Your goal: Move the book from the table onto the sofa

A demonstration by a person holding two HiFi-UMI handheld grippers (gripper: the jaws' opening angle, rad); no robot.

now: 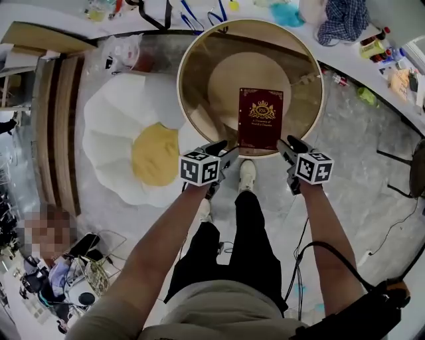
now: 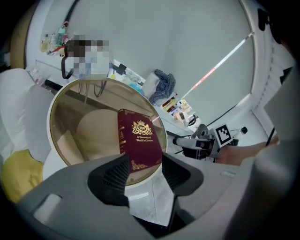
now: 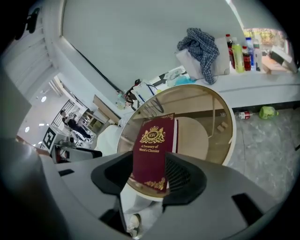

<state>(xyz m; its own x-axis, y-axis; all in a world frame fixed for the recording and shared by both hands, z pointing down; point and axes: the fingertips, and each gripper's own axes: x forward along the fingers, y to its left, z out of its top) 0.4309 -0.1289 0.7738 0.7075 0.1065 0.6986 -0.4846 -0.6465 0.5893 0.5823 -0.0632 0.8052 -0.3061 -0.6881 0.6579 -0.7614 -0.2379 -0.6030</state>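
A dark red hardback book [image 1: 260,118] with a gold crest lies flat on the round glass table [image 1: 180,78], close to its near rim. My left gripper [image 1: 222,151] hovers just off the book's near left corner, and my right gripper [image 1: 289,149] sits off its near right corner. Neither touches it. In the left gripper view the book [image 2: 140,140] lies beyond the open gripper [image 2: 144,171]. The right gripper [image 3: 149,173] is also open, with the book [image 3: 152,147] ahead of it. A white petal-shaped sofa [image 1: 109,129] with a yellow middle sits left of the table.
A long white counter [image 1: 345,56] runs behind the table, with a checked cloth [image 1: 342,20], bottles [image 1: 377,46] and small clutter on it. A wooden bench [image 1: 60,119] stands far left. A person [image 1: 46,265] sits at lower left. My shoe [image 1: 247,174] is at the table's near rim.
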